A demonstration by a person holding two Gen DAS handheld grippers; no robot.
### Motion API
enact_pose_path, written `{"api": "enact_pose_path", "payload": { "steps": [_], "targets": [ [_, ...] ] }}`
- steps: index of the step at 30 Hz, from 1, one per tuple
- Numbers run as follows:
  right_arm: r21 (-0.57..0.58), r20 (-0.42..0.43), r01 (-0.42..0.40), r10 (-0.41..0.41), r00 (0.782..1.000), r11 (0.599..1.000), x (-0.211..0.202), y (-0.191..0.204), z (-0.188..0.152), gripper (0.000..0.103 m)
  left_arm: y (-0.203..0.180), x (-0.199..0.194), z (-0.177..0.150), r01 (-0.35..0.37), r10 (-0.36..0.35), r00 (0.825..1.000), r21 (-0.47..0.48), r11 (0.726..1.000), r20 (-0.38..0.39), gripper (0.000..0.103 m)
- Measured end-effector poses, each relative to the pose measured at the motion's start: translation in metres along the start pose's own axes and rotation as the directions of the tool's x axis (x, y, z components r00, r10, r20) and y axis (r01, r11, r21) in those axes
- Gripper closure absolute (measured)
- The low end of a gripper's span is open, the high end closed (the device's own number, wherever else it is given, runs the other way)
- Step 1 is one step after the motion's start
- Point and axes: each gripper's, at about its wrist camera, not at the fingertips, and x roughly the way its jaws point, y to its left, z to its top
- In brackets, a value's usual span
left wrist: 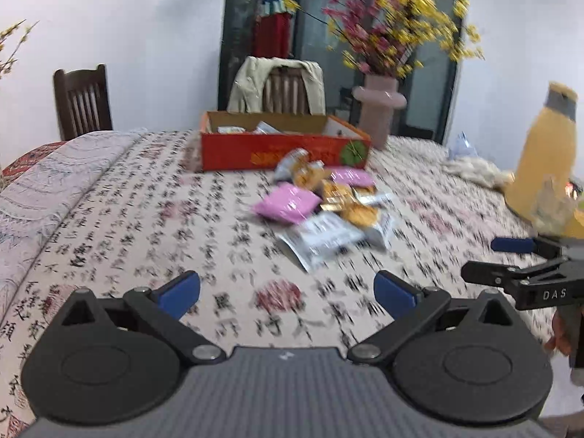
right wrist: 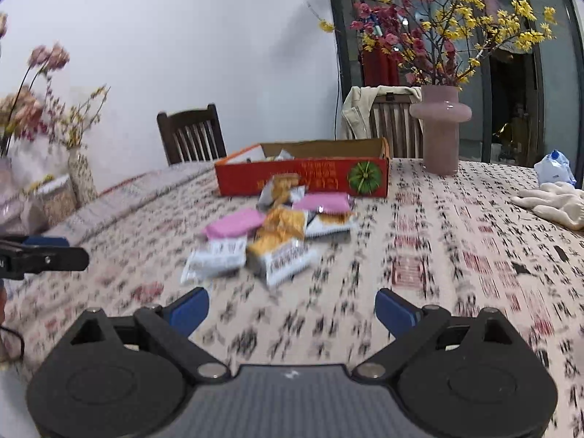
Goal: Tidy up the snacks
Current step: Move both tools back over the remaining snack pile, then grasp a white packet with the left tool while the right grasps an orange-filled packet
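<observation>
A pile of snack packets (left wrist: 325, 208) lies on the patterned tablecloth: pink, orange-yellow and white ones. It also shows in the right wrist view (right wrist: 273, 233). Behind it stands an open red cardboard box (left wrist: 281, 146) with a few packets inside, also in the right wrist view (right wrist: 303, 177). My left gripper (left wrist: 288, 294) is open and empty, short of the pile. My right gripper (right wrist: 292, 310) is open and empty, also short of the pile. The right gripper appears at the right edge of the left wrist view (left wrist: 511, 259).
A pink vase (right wrist: 440, 129) with flowering branches stands right of the box. A yellow bottle (left wrist: 547, 153) and white gloves (right wrist: 554, 202) are at the right. Wooden chairs (right wrist: 191, 133) stand behind the table. More vases (right wrist: 82, 179) stand at the far left.
</observation>
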Motion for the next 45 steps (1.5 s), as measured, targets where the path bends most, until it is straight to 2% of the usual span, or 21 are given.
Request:
{"api": "enact_pose_path", "payload": {
  "steps": [3, 5, 7, 11, 14, 17, 19, 23, 26, 27, 31, 33, 34, 36, 38, 42, 43, 45],
  "targets": [
    [-0.023, -0.016, 0.007, -0.007, 1.000, 1.000, -0.007, 0.007, -0.010, 0.005, -0.012, -0.002, -0.004, -0.001, 0.001, 1.000, 0.048, 0.999, -0.007, 0.000],
    [-0.028, -0.011, 0.002, -0.002, 1.000, 1.000, -0.012, 0.007, -0.011, 0.005, -0.015, -0.006, 0.003, -0.009, 0.010, 1.000, 0.062, 0.998, -0.024, 0.005],
    [-0.028, -0.003, 0.006, -0.006, 1.000, 1.000, -0.018, 0.005, -0.005, 0.005, -0.012, -0.017, 0.011, 0.004, -0.005, 1.000, 0.049, 0.999, 0.002, 0.005],
    [-0.032, 0.026, 0.002, -0.001, 1.000, 0.999, -0.029, -0.001, 0.014, 0.002, -0.011, -0.024, 0.027, 0.020, -0.020, 1.000, 0.070, 0.997, -0.001, 0.003],
    [-0.041, 0.040, -0.007, 0.009, 0.999, 0.999, -0.024, -0.005, 0.021, 0.000, -0.010, -0.002, 0.025, 0.009, -0.007, 1.000, 0.089, 0.996, -0.029, 0.003],
    [-0.039, -0.003, 0.019, -0.020, 1.000, 0.999, 0.002, -0.009, 0.022, 0.000, -0.013, 0.038, 0.027, -0.035, 0.046, 0.996, 0.137, 0.990, -0.080, 0.011],
    [-0.054, -0.034, 0.029, -0.031, 0.999, 0.998, 0.017, -0.010, 0.021, 0.000, -0.016, 0.060, 0.031, -0.015, 0.033, 0.995, 0.189, 0.982, -0.095, 0.012],
    [-0.088, -0.058, 0.018, -0.023, 0.998, 0.996, 0.037, -0.012, 0.026, 0.001, -0.015, 0.101, 0.039, 0.069, -0.038, 0.991, 0.245, 0.967, -0.130, 0.012],
    [-0.088, -0.075, 0.015, -0.021, 0.997, 0.996, 0.051, -0.017, 0.033, 0.002, -0.011, 0.133, 0.044, 0.113, -0.070, 0.981, 0.242, 0.964, -0.178, 0.018],
    [-0.088, -0.082, 0.014, -0.022, 0.996, 0.996, 0.056, -0.018, 0.036, 0.002, -0.010, 0.141, 0.047, 0.124, -0.079, 0.978, 0.237, 0.964, -0.190, 0.023],
    [-0.104, -0.104, 0.007, -0.018, 0.994, 0.995, 0.077, -0.019, 0.046, 0.003, -0.004, 0.162, 0.050, 0.221, -0.176, 0.958, 0.195, 0.956, -0.226, 0.025],
    [-0.104, -0.116, -0.008, -0.004, 0.993, 0.995, 0.087, -0.019, 0.051, 0.003, -0.002, 0.167, 0.049, 0.230, -0.184, 0.951, 0.172, 0.958, -0.247, 0.033],
    [-0.105, -0.125, -0.016, 0.003, 0.992, 0.994, 0.092, -0.019, 0.053, 0.004, 0.000, 0.165, 0.048, 0.226, -0.181, 0.954, 0.178, 0.958, -0.240, 0.046],
    [-0.122, -0.135, -0.035, 0.018, 0.991, 0.992, 0.101, -0.017, 0.057, 0.006, 0.003, 0.157, 0.048, 0.239, -0.196, 0.950, 0.161, 0.958, -0.244, 0.056],
    [-0.141, -0.150, -0.054, 0.032, 0.988, 0.989, 0.110, -0.013, 0.060, 0.009, 0.011, 0.152, 0.047, 0.265, -0.233, 0.942, 0.108, 0.958, -0.243, 0.056],
    [-0.170, -0.187, -0.099, 0.067, 0.980, 0.980, 0.132, -0.002, 0.062, 0.016, 0.012, 0.154, 0.047, 0.232, -0.208, 0.949, 0.078, 0.970, -0.237, 0.054],
    [-0.177, -0.195, -0.104, 0.069, 0.978, 0.979, 0.137, 0.001, 0.061, 0.022, 0.011, 0.154, 0.047, 0.232, -0.209, 0.950, 0.076, 0.970, -0.233, 0.060],
    [-0.188, -0.203, -0.110, 0.071, 0.977, 0.976, 0.147, 0.006, 0.061, 0.034, 0.011, 0.151, 0.047, 0.240, -0.218, 0.948, 0.073, 0.968, -0.231, 0.062]
  ]
}}
